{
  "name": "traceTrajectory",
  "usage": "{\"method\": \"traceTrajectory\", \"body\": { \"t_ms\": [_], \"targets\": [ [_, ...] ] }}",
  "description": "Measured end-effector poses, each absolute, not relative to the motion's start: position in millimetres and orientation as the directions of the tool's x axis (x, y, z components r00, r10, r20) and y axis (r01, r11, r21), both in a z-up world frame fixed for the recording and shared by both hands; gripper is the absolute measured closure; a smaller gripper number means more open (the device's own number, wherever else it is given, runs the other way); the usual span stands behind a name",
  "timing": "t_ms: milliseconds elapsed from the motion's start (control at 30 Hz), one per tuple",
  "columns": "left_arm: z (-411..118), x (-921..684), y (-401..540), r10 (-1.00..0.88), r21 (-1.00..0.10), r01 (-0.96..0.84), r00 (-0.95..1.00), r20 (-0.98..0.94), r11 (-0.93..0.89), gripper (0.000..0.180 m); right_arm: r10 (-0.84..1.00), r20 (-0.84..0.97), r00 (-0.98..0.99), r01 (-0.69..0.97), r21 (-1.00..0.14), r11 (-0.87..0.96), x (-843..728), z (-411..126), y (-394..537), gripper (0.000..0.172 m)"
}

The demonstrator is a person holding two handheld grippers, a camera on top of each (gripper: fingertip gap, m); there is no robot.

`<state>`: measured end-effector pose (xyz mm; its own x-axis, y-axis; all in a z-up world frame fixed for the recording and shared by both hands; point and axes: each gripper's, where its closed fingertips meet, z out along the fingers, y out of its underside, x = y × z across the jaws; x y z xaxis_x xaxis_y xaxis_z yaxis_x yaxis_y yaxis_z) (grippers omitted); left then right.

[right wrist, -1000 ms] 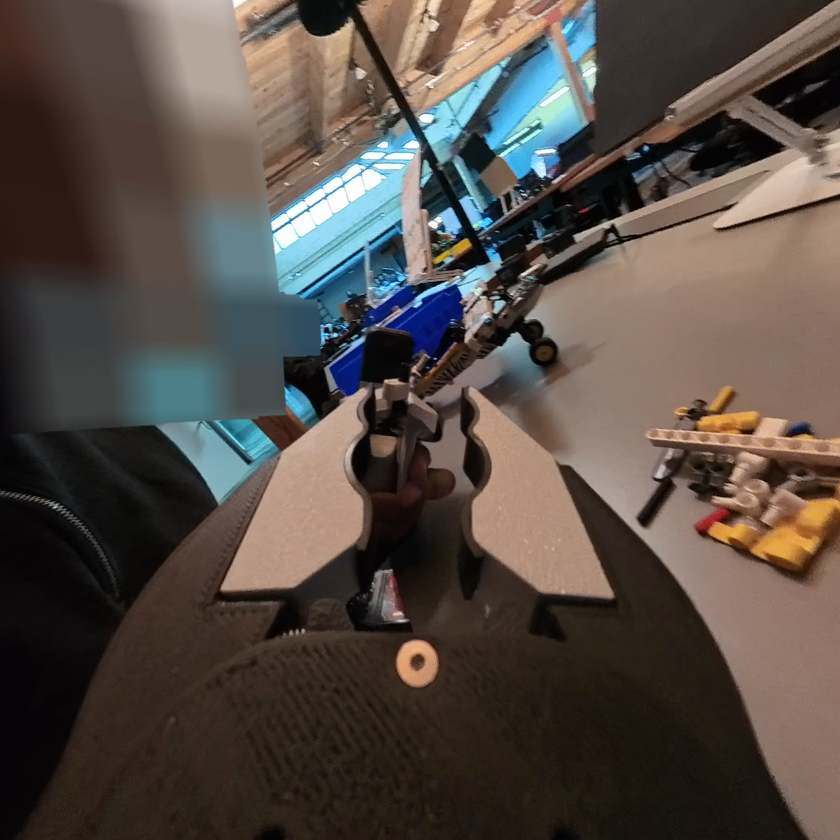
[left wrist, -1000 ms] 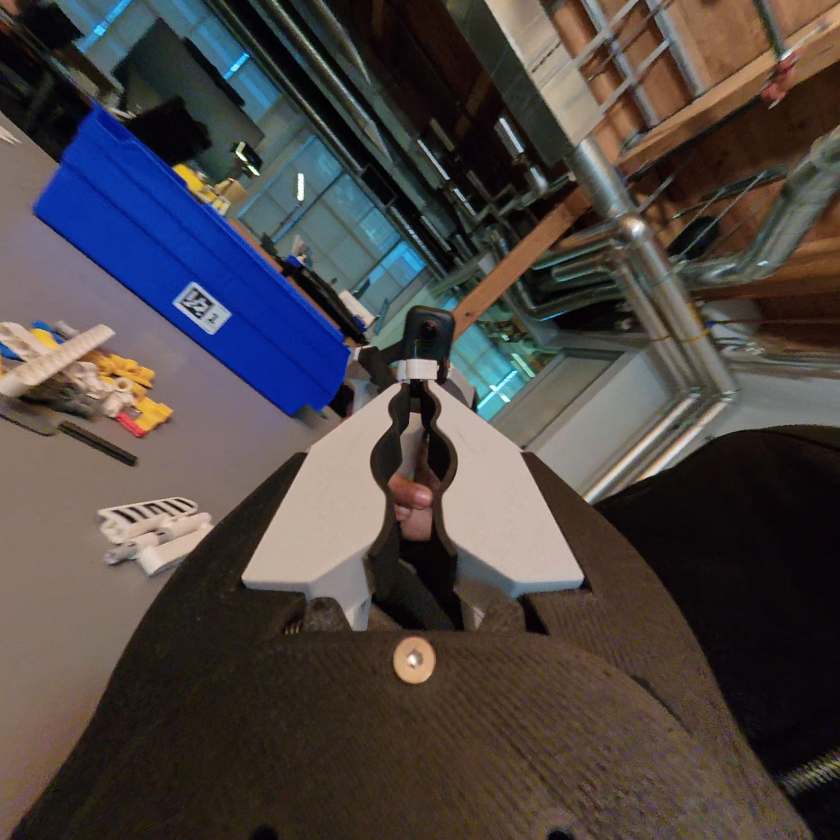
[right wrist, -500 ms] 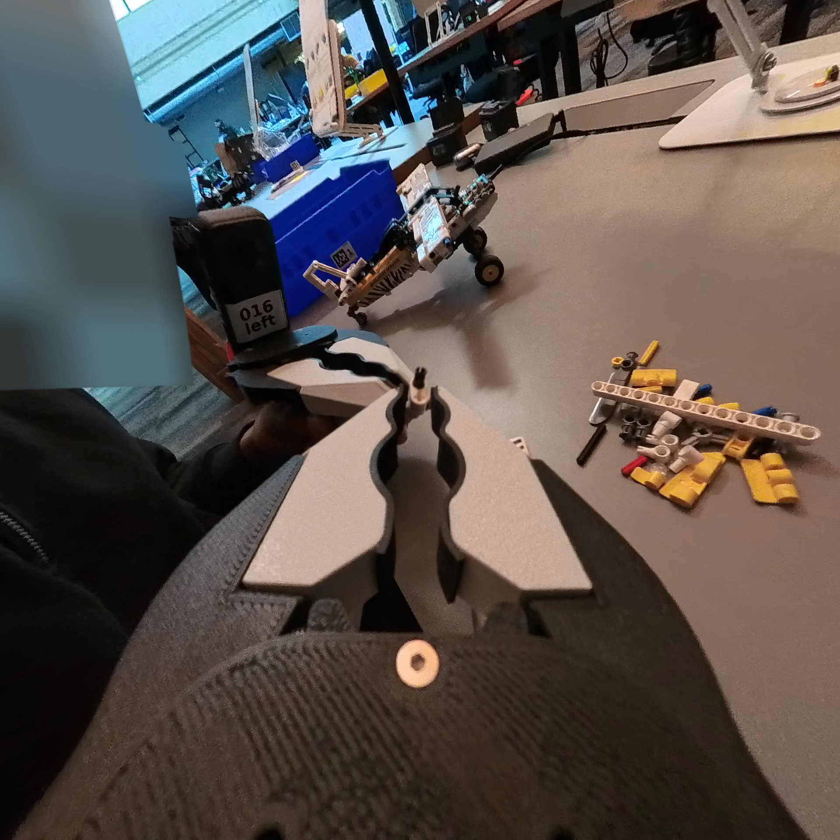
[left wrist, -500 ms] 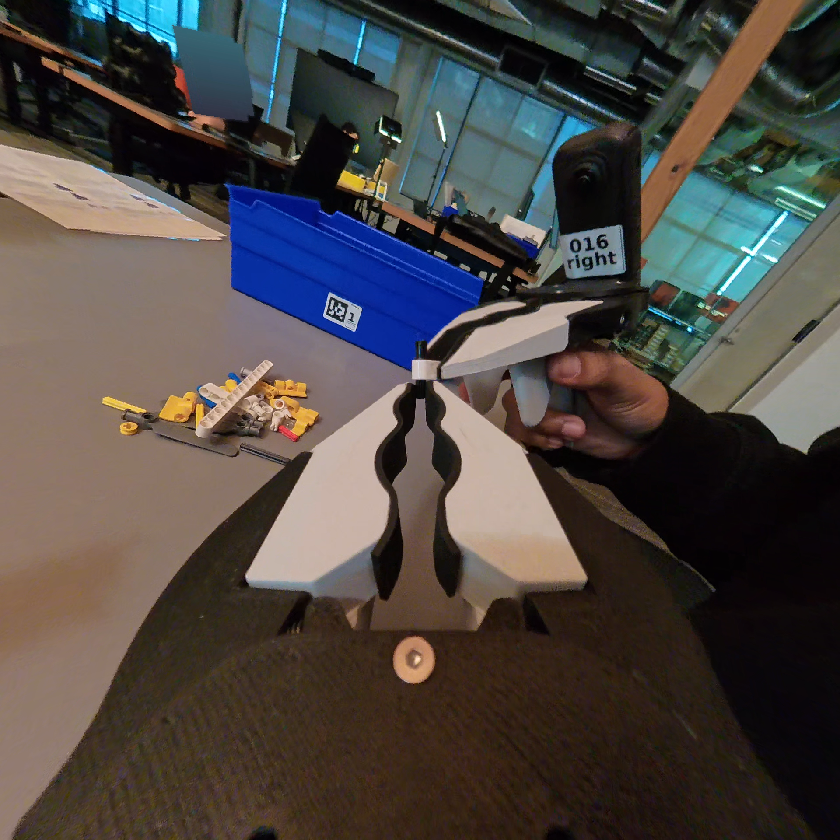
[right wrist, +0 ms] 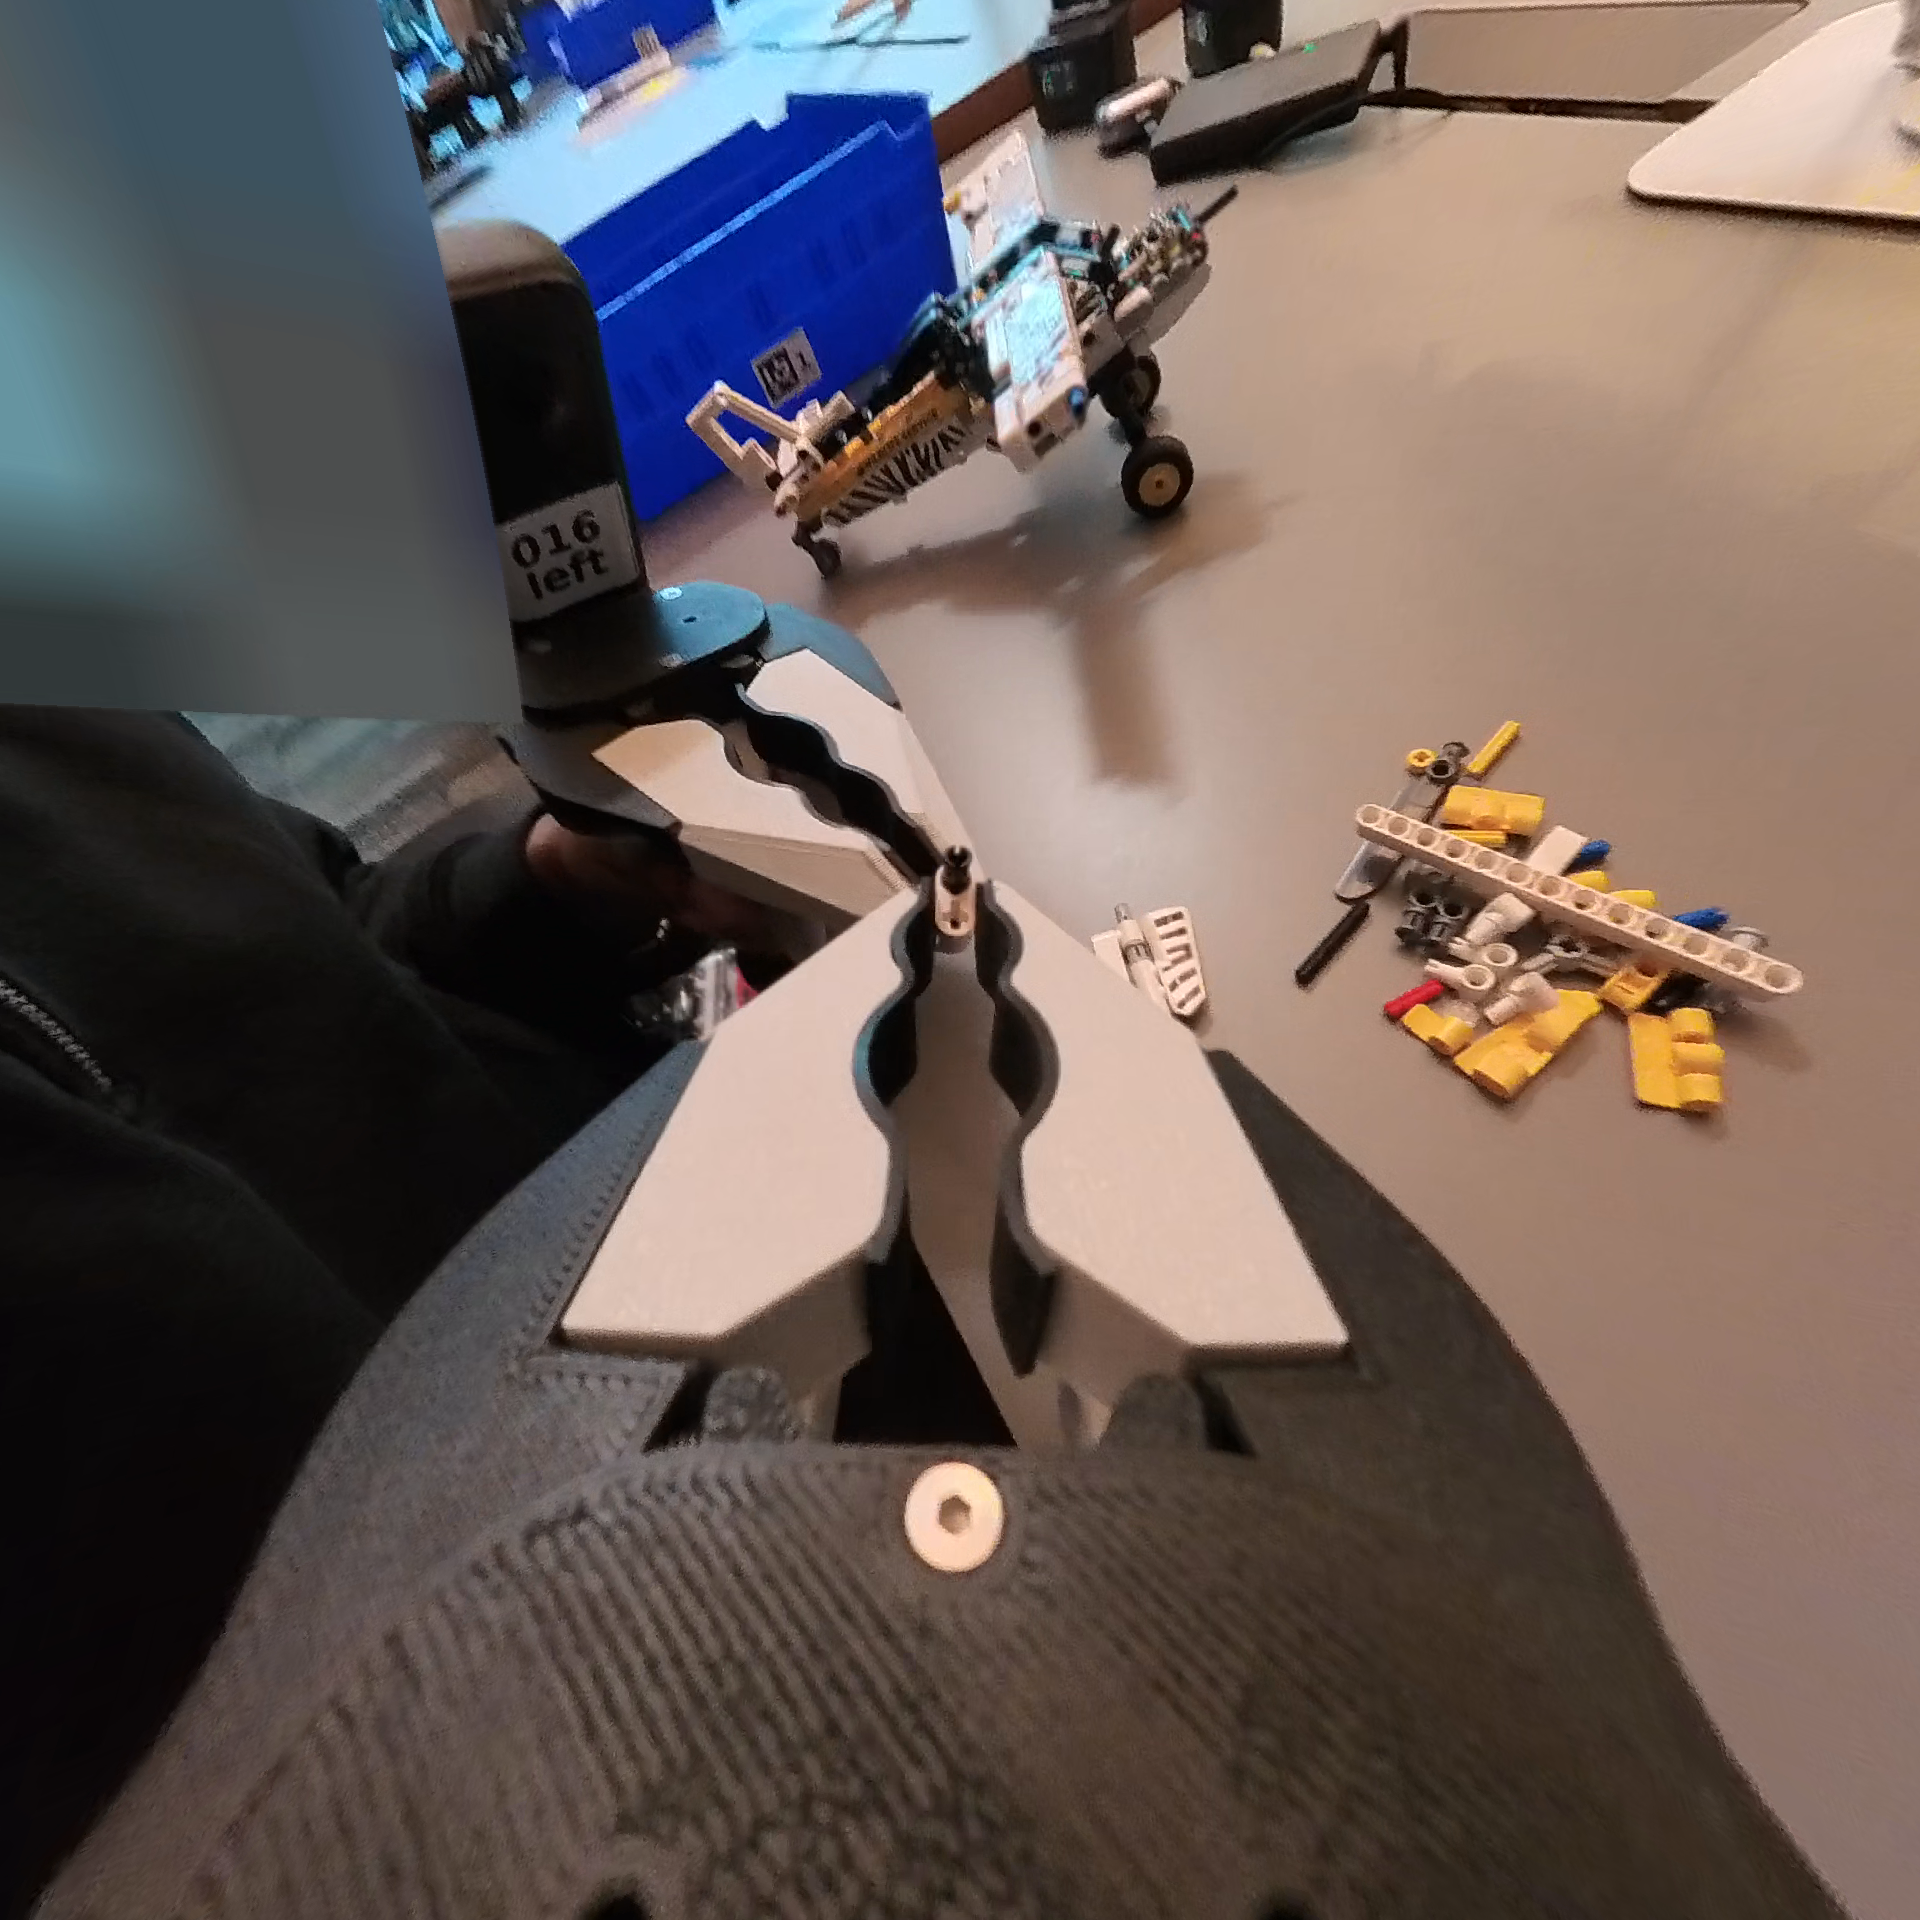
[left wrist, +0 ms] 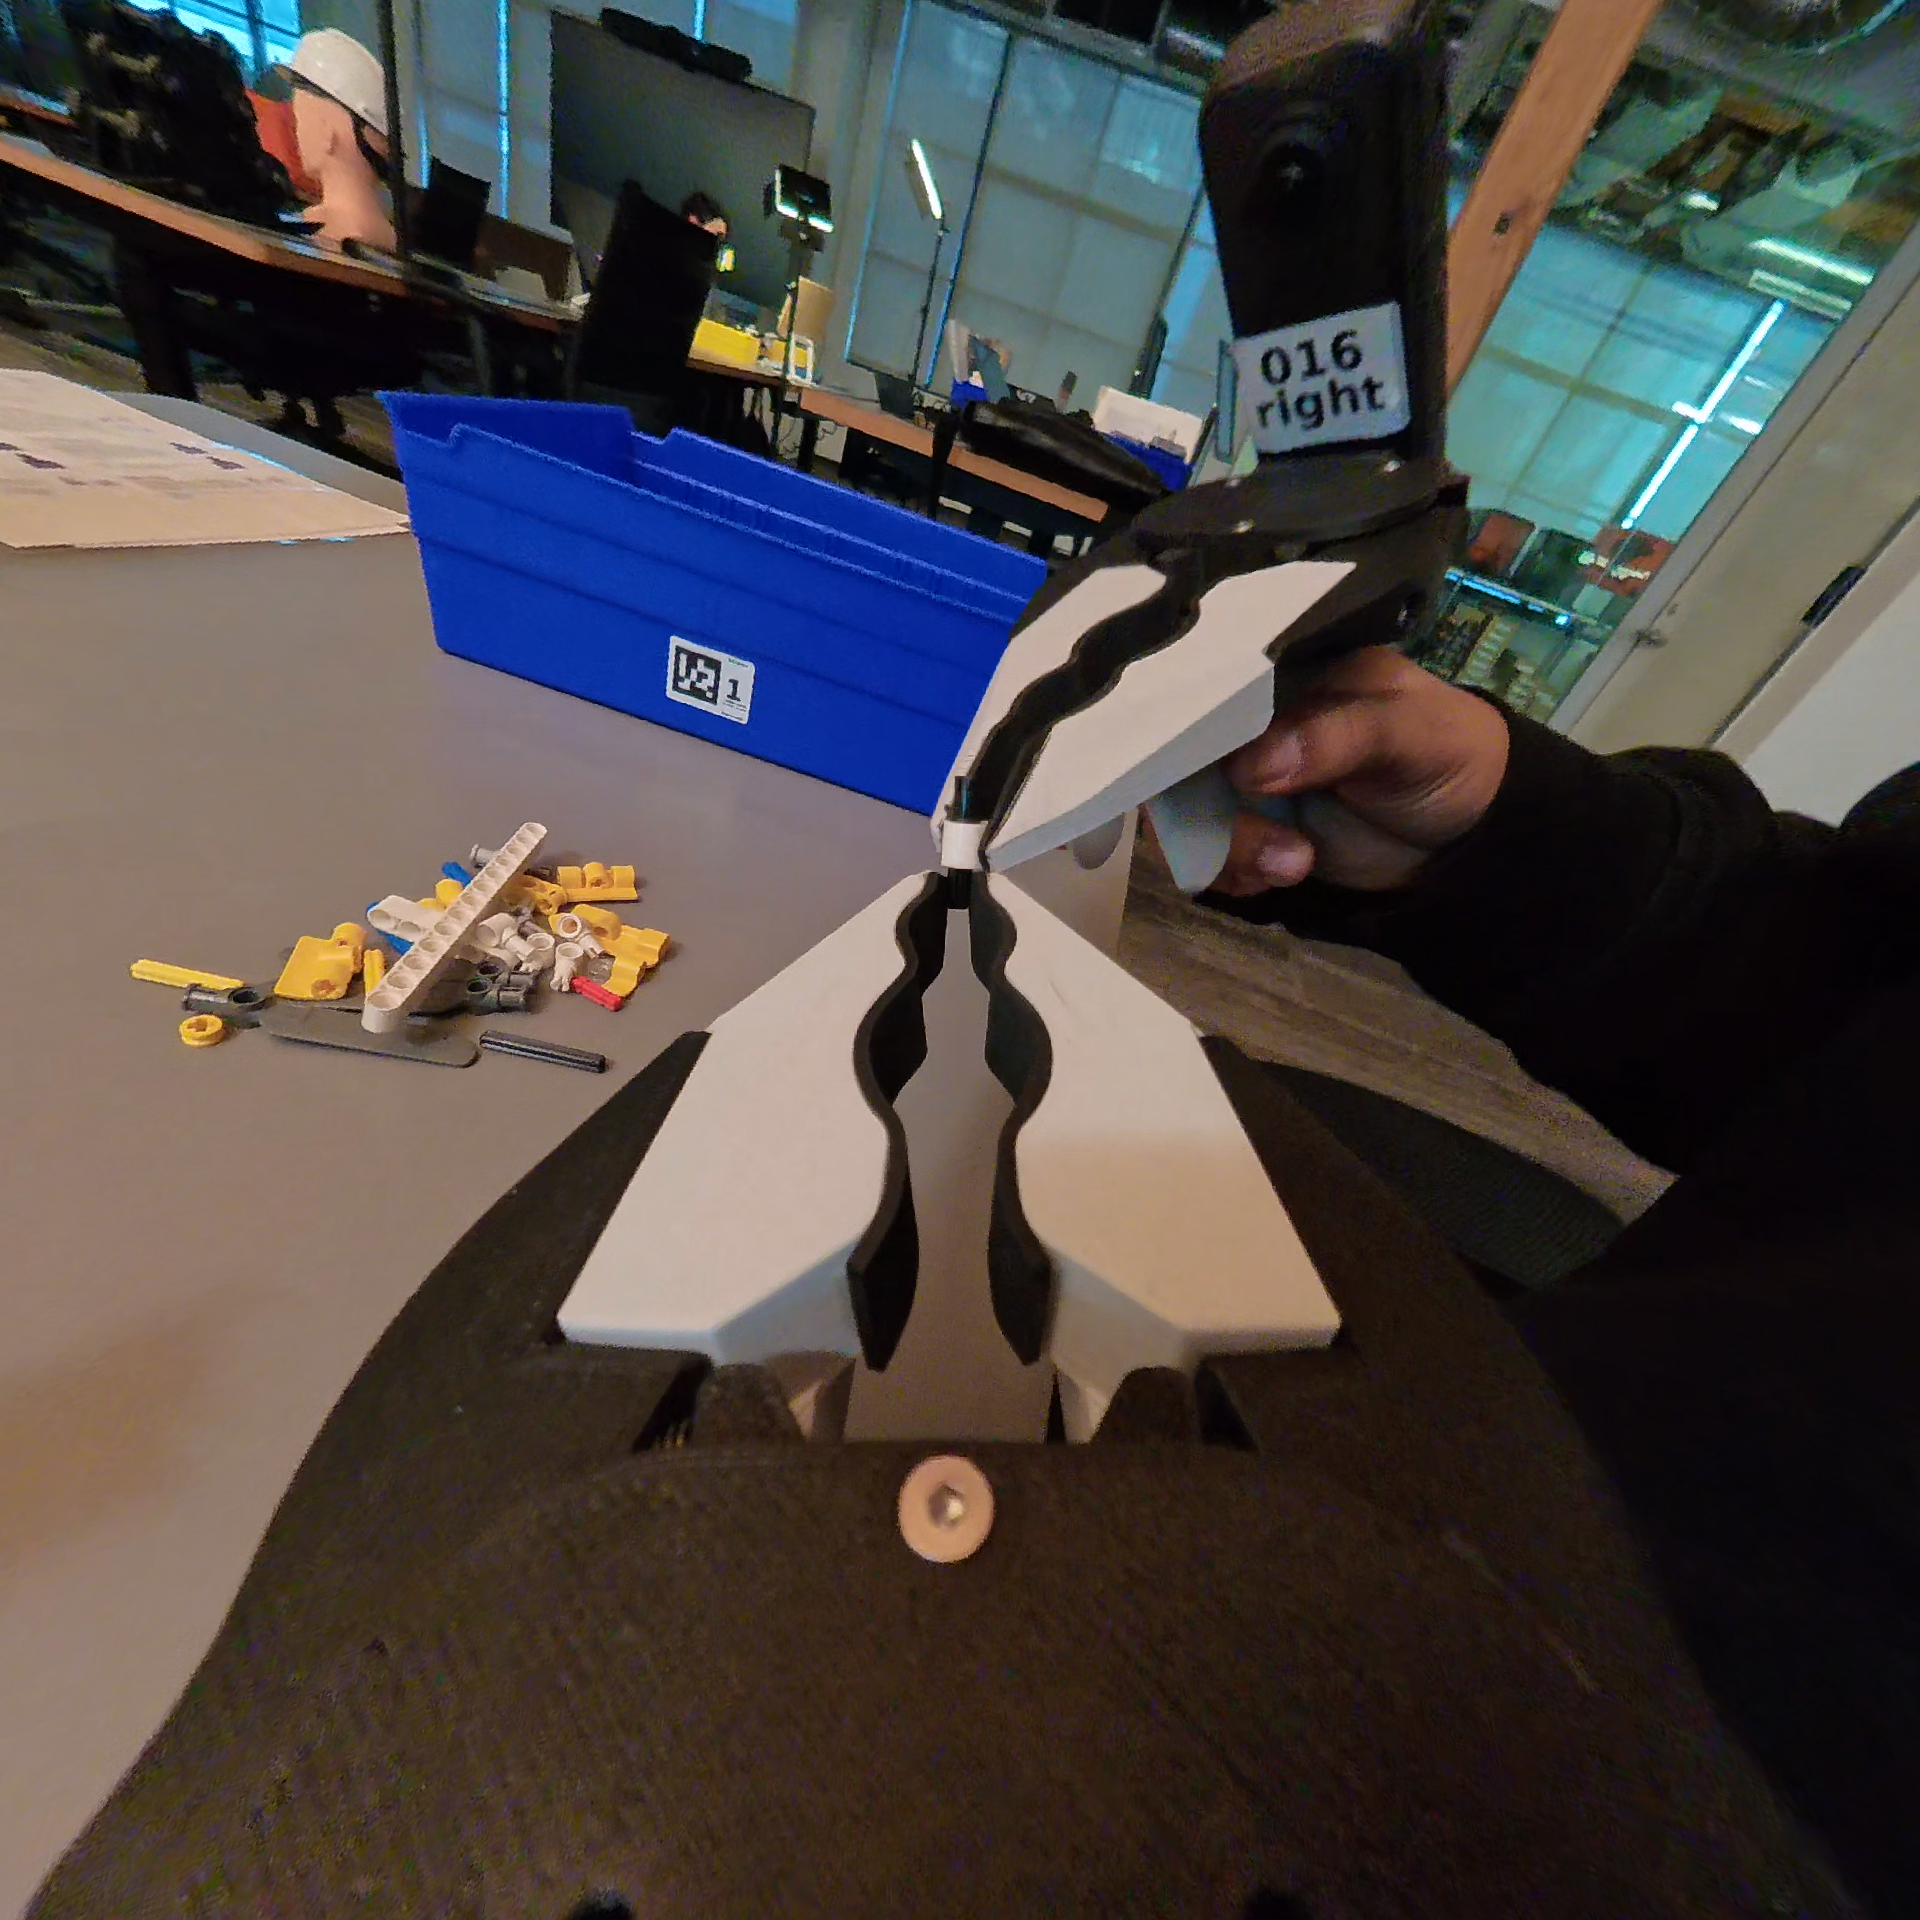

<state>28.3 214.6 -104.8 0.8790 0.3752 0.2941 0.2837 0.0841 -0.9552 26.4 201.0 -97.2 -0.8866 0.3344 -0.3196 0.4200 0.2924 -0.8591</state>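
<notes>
The left gripper is clamped on the lower end of a thin black pin, and the right gripper pinches a small white sleeve threaded on that pin, tip to tip above the grey table, near the loose bricks

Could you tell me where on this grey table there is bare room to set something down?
Free: the table between the wheeled brick model and the loose brick pile, and the near stretch below that pile. Also the strip between pile and blue bin. Crowded: the pile itself, and where both grippers meet over the table edge.
</notes>
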Motion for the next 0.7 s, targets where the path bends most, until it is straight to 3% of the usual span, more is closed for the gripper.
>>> {"method": "traceTrajectory", "body": {
  "t_ms": [233,333,433,700],
  "targets": [
    [-103,27,212,0.383,-0.951,0.288,0.871,0.309,0.113,0.173,0.432,-0.178,-0.884,0.371,-0.828,0.419,15,-105,214,0.167],
    [-99,13,195,0.432,-0.94,0.291,0.835,0.341,0.178,0.168,0.61,-0.059,-0.791,0.436,-0.752,0.494,-14,-147,247,0.167],
    [-93,3,179,0.444,-0.914,0.311,0.802,0.399,0.259,0.17,0.686,-0.094,-0.721,0.523,-0.723,0.452,-19,-183,259,0.166],
    [-96,-5,170,0.437,-0.889,0.34,0.779,0.45,0.308,0.173,0.732,0.083,-0.676,0.386,-0.807,0.448,-26,-162,263,0.167]
  ]
}}
